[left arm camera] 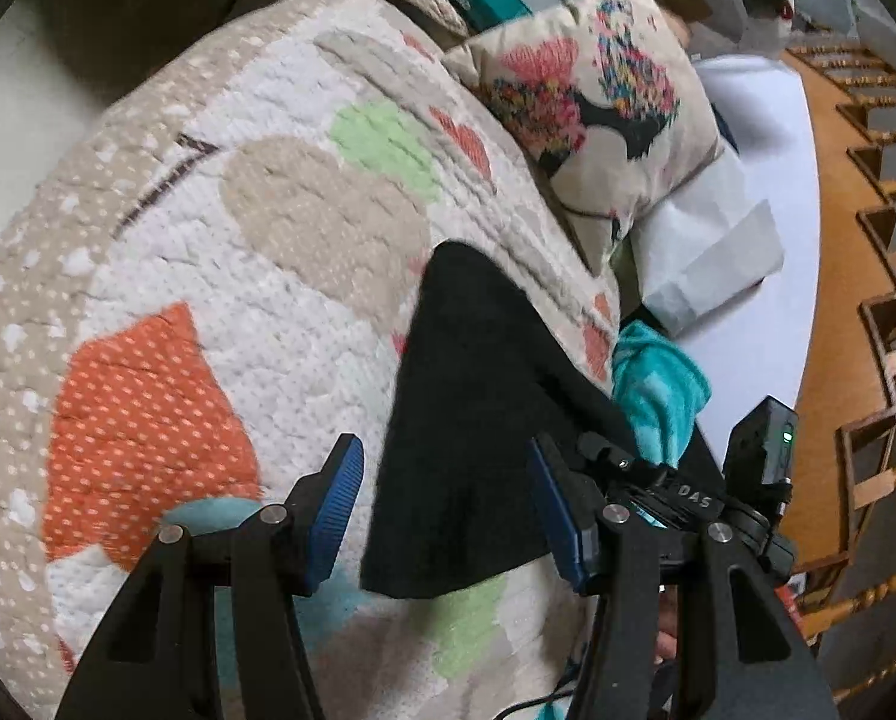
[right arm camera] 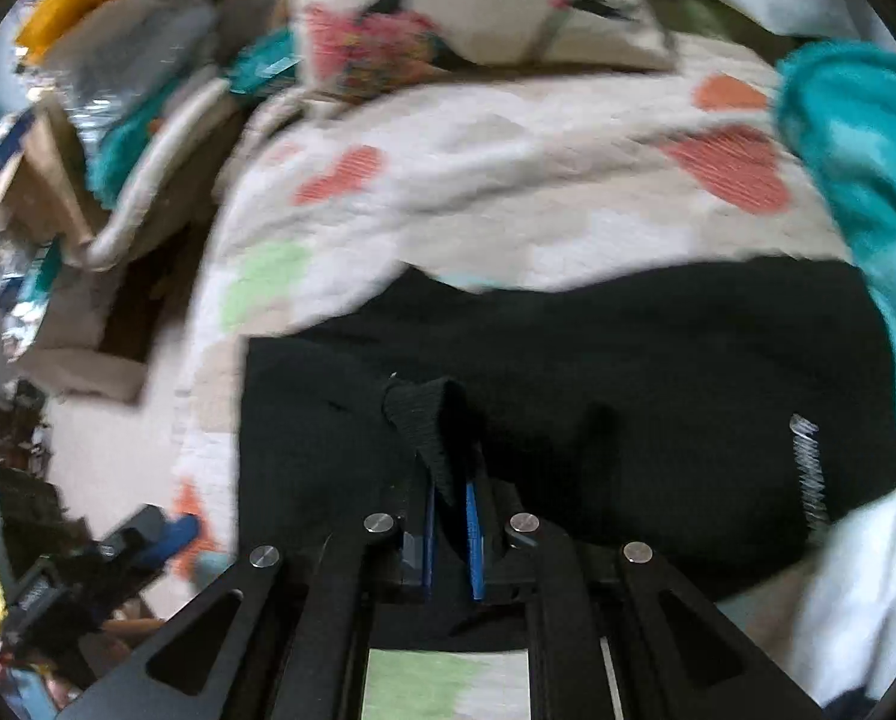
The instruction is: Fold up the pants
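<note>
Black pants lie on a patchwork quilt. In the left wrist view my left gripper hovers open over the near end of the pants, and its blue pads stand clear on either side of the fabric. In the right wrist view my right gripper is shut on a ribbed black edge of the pants, pinched up between the pads. A silver zipper shows at the right of the cloth. The right gripper's body sits close beside the left one.
A flowered pillow lies at the quilt's far side. A teal fleece borders the pants, with white fabric beyond it. Wooden chairs line the right. Cardboard boxes and clutter fill the floor on the left.
</note>
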A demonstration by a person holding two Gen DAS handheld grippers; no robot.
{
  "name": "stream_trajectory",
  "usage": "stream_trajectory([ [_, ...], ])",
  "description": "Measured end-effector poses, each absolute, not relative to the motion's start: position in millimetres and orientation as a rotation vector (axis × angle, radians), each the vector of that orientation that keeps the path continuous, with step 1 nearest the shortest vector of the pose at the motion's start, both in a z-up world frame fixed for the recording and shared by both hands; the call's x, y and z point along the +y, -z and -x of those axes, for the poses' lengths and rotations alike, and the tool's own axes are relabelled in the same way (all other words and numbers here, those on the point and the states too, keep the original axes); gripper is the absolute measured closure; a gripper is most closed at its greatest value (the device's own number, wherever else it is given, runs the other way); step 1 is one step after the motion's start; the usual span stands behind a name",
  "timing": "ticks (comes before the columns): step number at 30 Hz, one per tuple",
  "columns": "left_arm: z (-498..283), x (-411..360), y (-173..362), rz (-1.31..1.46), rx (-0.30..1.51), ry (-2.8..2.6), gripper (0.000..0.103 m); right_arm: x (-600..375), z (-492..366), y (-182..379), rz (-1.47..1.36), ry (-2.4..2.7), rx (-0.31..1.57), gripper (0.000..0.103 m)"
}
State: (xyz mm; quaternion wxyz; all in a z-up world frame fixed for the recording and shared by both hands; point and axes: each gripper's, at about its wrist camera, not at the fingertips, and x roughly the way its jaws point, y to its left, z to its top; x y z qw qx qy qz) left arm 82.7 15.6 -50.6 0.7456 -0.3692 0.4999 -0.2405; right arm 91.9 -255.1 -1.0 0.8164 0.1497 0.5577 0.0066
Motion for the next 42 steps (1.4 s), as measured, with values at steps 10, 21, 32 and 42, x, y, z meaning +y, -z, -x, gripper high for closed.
stream_trajectory([
  [10,-78.6,-31.7,63.7,0.610,1.137,0.537,0.044,-228.5,-107.4,-27.0,-0.180,0.001,1.133,0.050],
  [21,-74.8,-36.7,73.0,0.532,1.173,0.464,0.088,-114.6,-201.8,20.5,-0.011,-0.195,1.392,0.044],
  [32,-74.3,-4.7,63.6,0.640,1.179,0.422,0.095,-94.3,-217.8,36.4,0.051,-0.096,1.413,0.084],
  [42,-73.4,68.8,69.4,0.766,1.185,0.218,0.092,-37.5,-235.7,31.4,-0.047,-0.230,1.364,0.074],
])
